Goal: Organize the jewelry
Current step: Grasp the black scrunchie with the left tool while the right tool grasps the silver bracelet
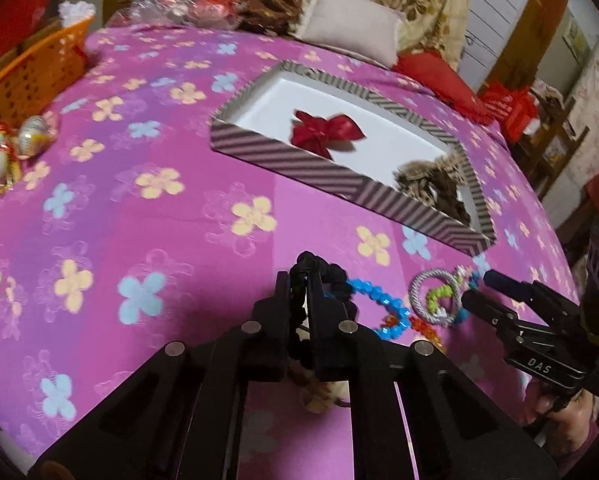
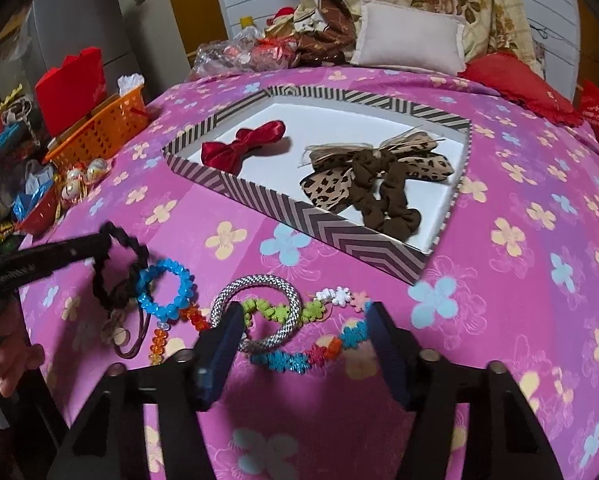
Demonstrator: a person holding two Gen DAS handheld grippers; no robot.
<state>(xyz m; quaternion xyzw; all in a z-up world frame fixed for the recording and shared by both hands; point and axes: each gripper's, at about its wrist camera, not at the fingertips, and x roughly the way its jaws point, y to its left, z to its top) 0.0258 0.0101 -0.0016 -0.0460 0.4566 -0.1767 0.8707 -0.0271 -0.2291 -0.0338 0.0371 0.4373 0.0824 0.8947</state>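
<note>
Pink flowered bedspread [image 2: 499,320] carries everything we see. Our left gripper [image 1: 304,280] is clamped on the black hair tie [image 2: 115,264] near the front edge of the bed. Our right gripper [image 2: 305,324] stands partly open around the silver bracelet [image 2: 259,312], pads not pressing it. Just beside lies a blue bead bracelet [image 2: 167,288]. Toward the middle, the striped box [image 2: 299,216] holds a red bow [image 2: 239,148] and a brown scrunchie [image 2: 383,200].

Both wrist views close, angled down over bed; share striped box [image 1: 319,174] [image 2: 299,216], each other's tongs.
</note>
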